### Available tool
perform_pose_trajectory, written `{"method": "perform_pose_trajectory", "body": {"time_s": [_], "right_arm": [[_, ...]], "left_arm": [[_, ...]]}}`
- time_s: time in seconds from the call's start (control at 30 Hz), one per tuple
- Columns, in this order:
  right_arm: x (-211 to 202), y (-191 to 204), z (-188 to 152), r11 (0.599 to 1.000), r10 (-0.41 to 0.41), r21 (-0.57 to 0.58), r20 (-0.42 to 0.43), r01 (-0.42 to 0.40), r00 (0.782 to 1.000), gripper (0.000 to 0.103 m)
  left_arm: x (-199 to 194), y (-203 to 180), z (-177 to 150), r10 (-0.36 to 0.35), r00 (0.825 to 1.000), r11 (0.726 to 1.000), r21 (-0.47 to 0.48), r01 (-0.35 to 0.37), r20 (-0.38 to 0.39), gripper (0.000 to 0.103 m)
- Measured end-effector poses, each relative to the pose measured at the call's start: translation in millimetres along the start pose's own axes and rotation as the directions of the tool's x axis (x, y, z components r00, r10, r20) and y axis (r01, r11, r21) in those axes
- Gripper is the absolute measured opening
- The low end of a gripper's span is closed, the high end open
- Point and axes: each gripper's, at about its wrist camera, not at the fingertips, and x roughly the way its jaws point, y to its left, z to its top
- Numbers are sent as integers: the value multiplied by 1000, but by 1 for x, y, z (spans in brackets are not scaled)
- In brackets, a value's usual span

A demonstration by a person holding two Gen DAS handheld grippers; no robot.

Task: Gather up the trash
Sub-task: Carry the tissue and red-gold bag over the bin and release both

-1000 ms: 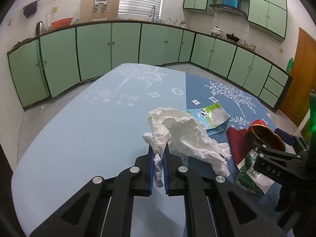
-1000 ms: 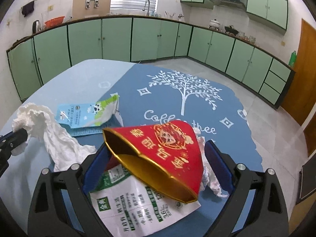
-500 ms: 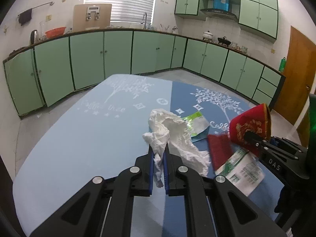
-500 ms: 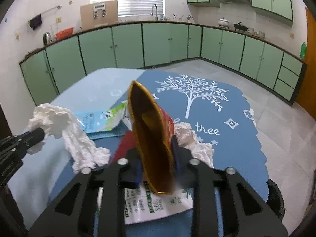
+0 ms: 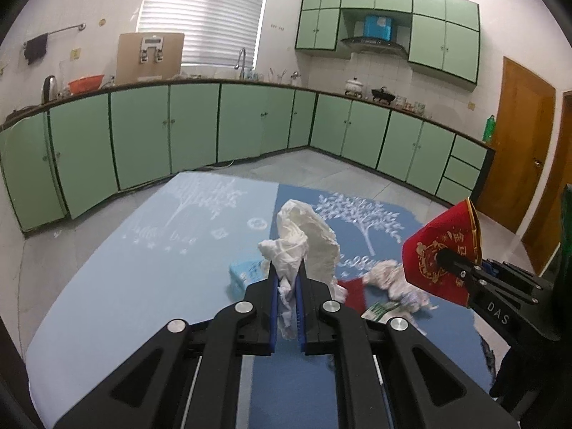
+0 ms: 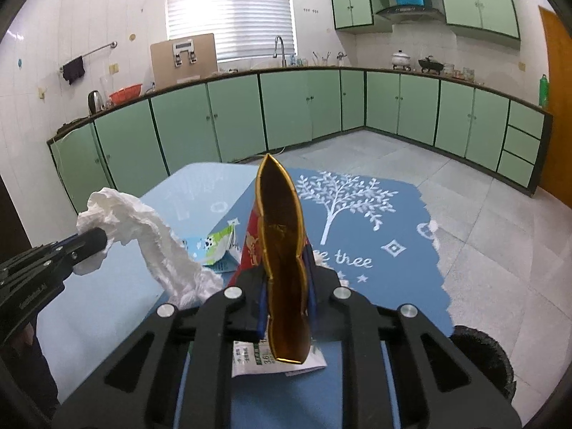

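My left gripper [image 5: 287, 279] is shut on a crumpled white tissue [image 5: 304, 239] and holds it above the table; the tissue also shows in the right wrist view [image 6: 143, 225]. My right gripper [image 6: 286, 286] is shut on a red paper pouch with a gold lining [image 6: 282, 261], held upright above the table; the pouch also shows in the left wrist view [image 5: 443, 254]. On the blue tablecloth [image 5: 143, 286] lie a light-blue milk carton [image 6: 211, 246], a green-and-white packet [image 6: 250, 357], a second crumpled tissue [image 5: 397, 279] and a flat red piece [image 5: 354, 291].
A black bin [image 6: 482, 357] stands on the floor at the table's right side. Green cabinets [image 5: 178, 132] line the walls behind. A wooden door [image 5: 518, 143] is at the right.
My right gripper closed on the red pouch and lifted it upright off the table. My left gripper raised the tissue higher.
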Motion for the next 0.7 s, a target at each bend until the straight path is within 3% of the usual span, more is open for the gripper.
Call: {"method": "perform_pose_trajectory", "body": {"time_s": [0.37, 0.7], "right_arm": [[-39, -30, 5, 998, -63, 28, 40, 61, 997, 16], [-80, -79, 1, 988, -142, 73, 69, 137, 987, 16]], "left_arm": [[-11, -40, 14, -96, 995, 995, 44, 94, 36, 8], [-16, -96, 21, -218, 975, 971, 108, 213, 43, 8]]}}
